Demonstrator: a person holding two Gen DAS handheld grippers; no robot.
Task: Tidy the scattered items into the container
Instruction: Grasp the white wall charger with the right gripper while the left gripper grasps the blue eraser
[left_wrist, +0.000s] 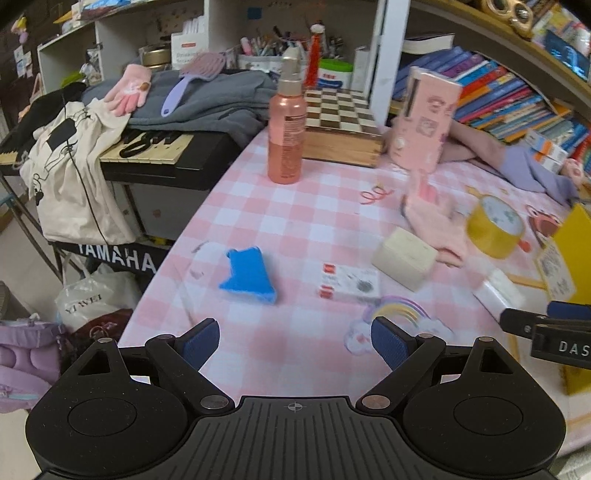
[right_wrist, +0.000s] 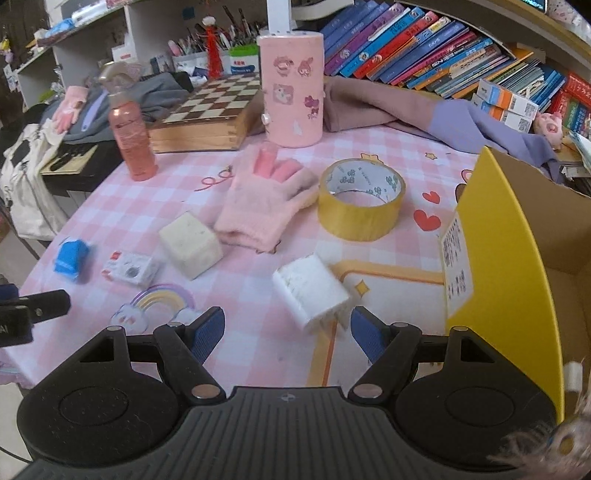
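Observation:
A yellow cardboard box stands open at the right of the pink checked table. Scattered on the cloth lie a white foam block, a cream block, a pink glove, a yellow tape roll, a small white pack and a blue sponge. My right gripper is open just in front of the white foam block, not touching it. My left gripper is open over bare cloth, with the blue sponge and the white pack ahead of it.
A pink spray bottle, a chessboard box and a pink sticker-covered canister stand at the back. Books and folded clothes line the far right. A keyboard piled with clothes borders the table's left edge.

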